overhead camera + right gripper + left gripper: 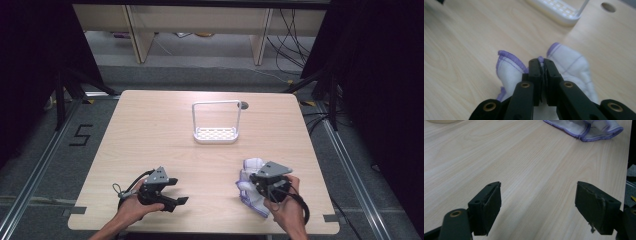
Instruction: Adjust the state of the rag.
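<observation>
While the left tongs (537,207) gape apart, the right tongs (543,65) pinch the cloth's (574,67) edge.

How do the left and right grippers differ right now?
The left gripper has its jaws wide apart with bare table between them; the right gripper is shut on the cloth, pinching its purple-edged rim. The left gripper sits apart from the cloth, while the right gripper is on top of it. Both are hand-held, black, with a grey plate on top, near the table's front edge.
</observation>
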The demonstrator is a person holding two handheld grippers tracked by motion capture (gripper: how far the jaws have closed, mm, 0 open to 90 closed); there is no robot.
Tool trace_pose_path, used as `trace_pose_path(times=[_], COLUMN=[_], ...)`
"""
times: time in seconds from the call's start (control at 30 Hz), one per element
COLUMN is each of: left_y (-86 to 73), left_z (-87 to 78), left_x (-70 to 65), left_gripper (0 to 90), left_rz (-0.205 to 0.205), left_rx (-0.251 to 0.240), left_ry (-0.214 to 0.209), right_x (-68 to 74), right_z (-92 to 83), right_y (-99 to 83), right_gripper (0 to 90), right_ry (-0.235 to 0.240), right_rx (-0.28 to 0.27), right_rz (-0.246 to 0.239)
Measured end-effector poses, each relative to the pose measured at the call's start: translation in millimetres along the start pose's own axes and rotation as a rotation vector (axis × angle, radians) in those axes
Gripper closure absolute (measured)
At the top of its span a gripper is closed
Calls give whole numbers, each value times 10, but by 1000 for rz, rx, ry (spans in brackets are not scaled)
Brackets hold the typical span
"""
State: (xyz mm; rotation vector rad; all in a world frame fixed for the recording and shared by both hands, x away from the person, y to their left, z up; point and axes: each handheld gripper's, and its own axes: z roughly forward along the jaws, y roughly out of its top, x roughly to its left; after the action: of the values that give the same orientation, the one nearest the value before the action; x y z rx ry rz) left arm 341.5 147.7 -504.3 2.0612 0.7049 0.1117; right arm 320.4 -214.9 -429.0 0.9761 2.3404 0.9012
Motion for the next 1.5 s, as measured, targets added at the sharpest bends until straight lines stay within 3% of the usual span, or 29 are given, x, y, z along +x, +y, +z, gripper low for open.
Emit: trace_pose_path(times=[0.03, 0.07, 0.1, 0.13, 0.17, 0.2, 0.23, 0.27, 0.3, 0.33, 0.37, 0.47, 0.53, 0.63, 0.7, 0.73, 0.77, 0.9, 1.0, 1.03, 1.13, 1.23, 1.27, 1.3, 1.37, 1.4, 1.43, 1.5], left_y=[22, 44, 66, 126, 154, 154, 233, 233, 294, 294, 380, 441, 544, 595, 654, 654, 667, 676, 678, 678, 686, 694, 701, 717, 727, 745, 751, 777], left_z=[28, 50, 74, 163, 201, 201, 349, 349, 464, 464, 590, 691, 865, 964, 1095, 1095, 1172, 1244, 1290, 1302, 1349, 1399, 1412, 1462, 1481, 1520, 1533, 1572], left_x=[-17, -29, -38, -76, -84, -84, -155, -155, -231, -231, -329, -403, -505, -559, -636, -636, -688, -749, -781, -797, -852, -904, -911, -943, -952, -972, -983, -997], left_gripper=[207, 208, 208, 211, 216, 220, 223, 225, 228, 231, 234, 240, 256, 277, 282, 284, 290, 316, 334, 359, 406, 429, 441, 459, 461, 463, 463, 462], left_rz=[-10, -10, -5, 13, 24, 24, 33, 33, 45, 45, 94, 126, 154, 161, 191, 191, 186, 186, 178, 175, 199, 213, 229, 235, 238, 260, 262, 280], left_rx=[-4, -1, 1, 2, 13, 13, 15, 15, 21, 21, 39, 36, 26, 26, 40, 40, 37, 62, 65, 67, 73, 73, 78, 74, 75, 80, 79, 75], left_ry=[-2, -6, -14, -8, -16, -16, -34, -34, -43, -43, -62, -78, -96, -115, -120, -120, -139, -137, -159, -161, -175, -178, -172, -171, -169, -153, -148, -129], right_x=[-35, -104, -174, -260, -317, -317, -425, -425, -493, -493, -533, -565, -591, -632, -667, -715, -710, -853, -892, -889, -927, -907, -902, -921, -916, -895, -919, -919], right_z=[-63, -175, -228, -304, -333, -333, -357, -357, -340, -340, -312, -282, -261, -247, -256, -239, -239, -182, -148, -126, -102, -99, -93, -83, -85, -80, -72, -70], right_y=[1, -18, -39, -95, -136, -136, -223, -223, -303, -303, -351, -377, -394, -411, -441, -467, -477, -616, -675, -717, -738, -726, -718, -716, -712, -712, -715, -716], right_gripper=[863, 862, 862, 862, 861, 861, 861, 861, 861, 861, 860, 860, 859, 859, 859, 859, 859, 859, 858, 857, 855, 855, 854, 854, 854, 853, 852, 851], right_ry=[-7, -15, -27, -32, -37, -37, -47, -47, -48, -48, -24, -32, -42, -46, -70, -88, -91, -111, -112, -104, -107, -104, -110, -108, -110, -101, -100, -99], right_rx=[-20, -46, -71, -79, -83, -83, -89, -89, -102, -102, -95, -92, -83, -83, -60, -70, -52, -31, -24, -11, -13, -7, -4, -15, -12, -5, -15, -19], right_rz=[4, 46, 47, 108, 123, 123, 165, 165, 217, 217, 252, 246, 252, 239, 265, 236, 286, 309, 324, 381, 353, 371, 371, 335, 339, 357, 328, 330])
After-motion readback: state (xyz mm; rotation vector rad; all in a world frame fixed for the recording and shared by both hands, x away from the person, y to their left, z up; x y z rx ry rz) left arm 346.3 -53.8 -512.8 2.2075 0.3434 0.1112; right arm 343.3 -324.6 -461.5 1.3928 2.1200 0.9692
